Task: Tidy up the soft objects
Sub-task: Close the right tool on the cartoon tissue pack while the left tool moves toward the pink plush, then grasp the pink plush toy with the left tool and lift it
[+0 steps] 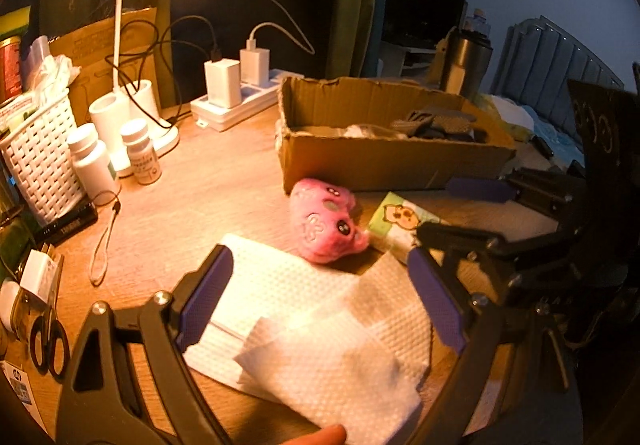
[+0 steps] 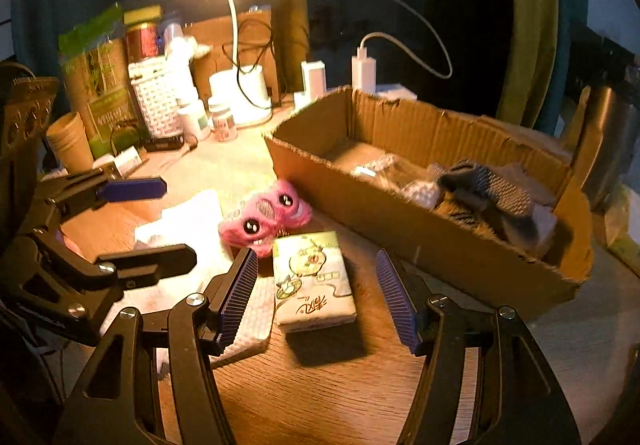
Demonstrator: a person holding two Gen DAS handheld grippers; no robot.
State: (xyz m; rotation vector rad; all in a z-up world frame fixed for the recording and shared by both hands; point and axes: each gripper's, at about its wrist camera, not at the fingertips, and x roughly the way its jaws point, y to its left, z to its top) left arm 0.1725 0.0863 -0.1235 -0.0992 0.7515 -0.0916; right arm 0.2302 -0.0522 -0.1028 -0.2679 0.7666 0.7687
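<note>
A pink plush toy [image 1: 326, 223] [image 2: 266, 217] lies on the wooden desk in front of a cardboard box [image 1: 384, 161] [image 2: 420, 229]. A tissue pack [image 1: 396, 227] [image 2: 312, 279] lies beside the toy. White paper towels [image 1: 320, 333] [image 2: 188, 229] lie flat near the desk's front. My left gripper [image 1: 320, 285] is open, its fingers on either side of the towels. My right gripper [image 2: 316, 273] is open, its fingers on either side of the tissue pack; it also shows in the left wrist view [image 1: 448, 211]. Dark gloves [image 2: 488, 193] and crumpled cloth lie in the box.
At the back stand a desk lamp [image 1: 120, 45], two white bottles [image 1: 92, 161], a white basket [image 1: 36, 161], a power strip with chargers [image 1: 236, 101] and cables. Scissors [image 1: 48, 341] lie at the left edge. A steel tumbler [image 1: 466, 61] stands behind the box.
</note>
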